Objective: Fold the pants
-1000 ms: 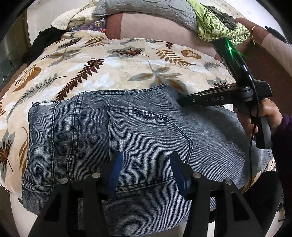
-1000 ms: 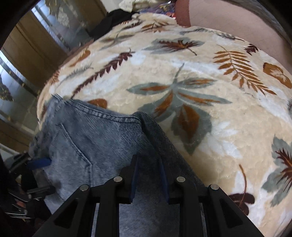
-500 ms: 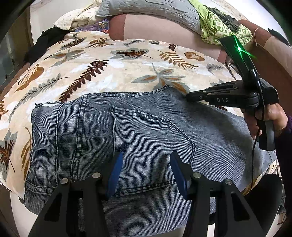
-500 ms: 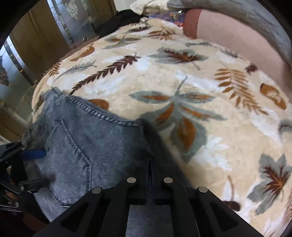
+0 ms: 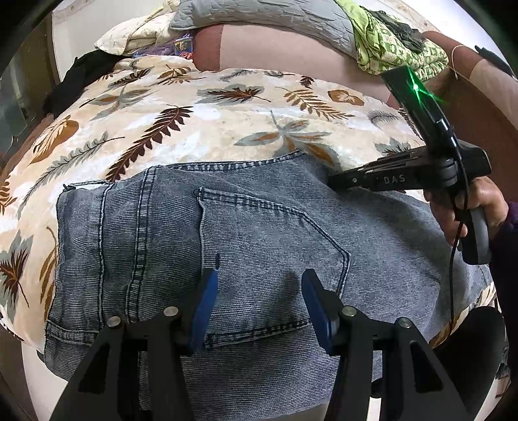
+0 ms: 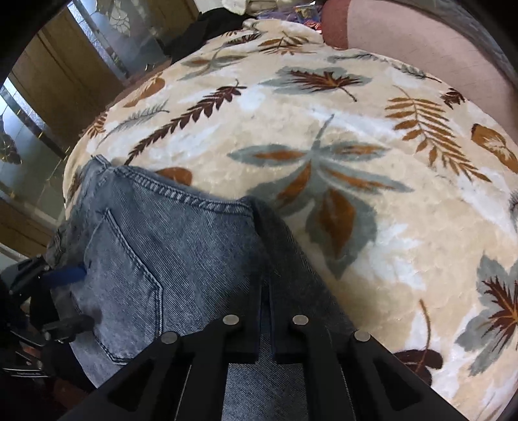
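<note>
Folded blue denim pants [image 5: 252, 246] lie flat on a cream blanket with leaf prints [image 5: 207, 129], back pocket up. My left gripper [image 5: 259, 288] is open, its blue pads just above the pocket area at the near edge. My right gripper [image 5: 336, 179] lies low at the pants' far right edge. In the right wrist view the pants [image 6: 181, 259] fill the lower left and the right gripper [image 6: 266, 291] is shut with its tips over the denim fold. Whether cloth is pinched between the tips is hidden. The left gripper [image 6: 61, 291] shows at the far left.
The blanket [image 6: 356, 155] covers a bed or sofa. A pink cushion [image 5: 275, 45], grey quilt [image 5: 259, 13] and green cloth [image 5: 395, 45] lie behind it. Wood and glass doors [image 6: 48, 97] stand to the left. The pants hang over the blanket's near edge.
The right gripper has closed from slightly open to shut at the pants' far edge and shifted a little. The left gripper stayed open in place.
</note>
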Available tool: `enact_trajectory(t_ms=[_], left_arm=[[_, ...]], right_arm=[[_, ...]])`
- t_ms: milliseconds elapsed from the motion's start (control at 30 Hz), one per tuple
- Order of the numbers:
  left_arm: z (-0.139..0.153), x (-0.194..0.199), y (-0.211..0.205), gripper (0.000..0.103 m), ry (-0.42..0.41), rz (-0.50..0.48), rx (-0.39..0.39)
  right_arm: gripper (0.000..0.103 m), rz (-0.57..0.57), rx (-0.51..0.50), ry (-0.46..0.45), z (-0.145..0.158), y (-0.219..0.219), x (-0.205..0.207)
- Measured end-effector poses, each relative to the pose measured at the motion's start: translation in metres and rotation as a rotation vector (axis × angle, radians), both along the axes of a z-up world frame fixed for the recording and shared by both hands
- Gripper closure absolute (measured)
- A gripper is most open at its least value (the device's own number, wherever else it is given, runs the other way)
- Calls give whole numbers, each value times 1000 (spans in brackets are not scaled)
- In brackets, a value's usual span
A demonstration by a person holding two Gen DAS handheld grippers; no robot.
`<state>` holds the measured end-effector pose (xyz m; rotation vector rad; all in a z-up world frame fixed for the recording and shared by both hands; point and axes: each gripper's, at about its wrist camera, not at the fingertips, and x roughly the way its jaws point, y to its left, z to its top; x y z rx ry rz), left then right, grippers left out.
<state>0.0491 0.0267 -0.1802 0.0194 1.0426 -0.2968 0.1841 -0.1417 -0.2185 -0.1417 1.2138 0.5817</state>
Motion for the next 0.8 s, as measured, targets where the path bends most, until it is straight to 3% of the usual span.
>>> enact_trajectory(t_ms=[233, 400, 433, 500, 567, 633, 733, 800], left_arm=[[-1, 2, 0, 48, -3, 3, 6], [0, 2, 2, 48, -4, 7, 5], [-1, 2, 2, 48, -3, 7, 5], [-1, 2, 2, 48, -3, 7, 7], [-1, 2, 1, 48, -4, 5, 10], [-2, 2, 2, 48, -2, 4, 11], [-3, 2, 1, 48, 2, 3, 14], [-6, 3, 1, 48, 4, 2, 17]], right_arm=[[100, -12, -51, -86, 5, 5, -4], [98, -16, 61, -73, 17, -6, -2], [94, -10, 73, -66, 18, -7, -2], [59, -11, 89, -57, 18, -7, -1], [42, -10, 97, -61, 17, -5, -1], [42, -13, 103, -96, 18, -6, 0], [46, -2, 121, -77, 15, -4, 2], [65, 23, 104, -72, 12, 1, 2]])
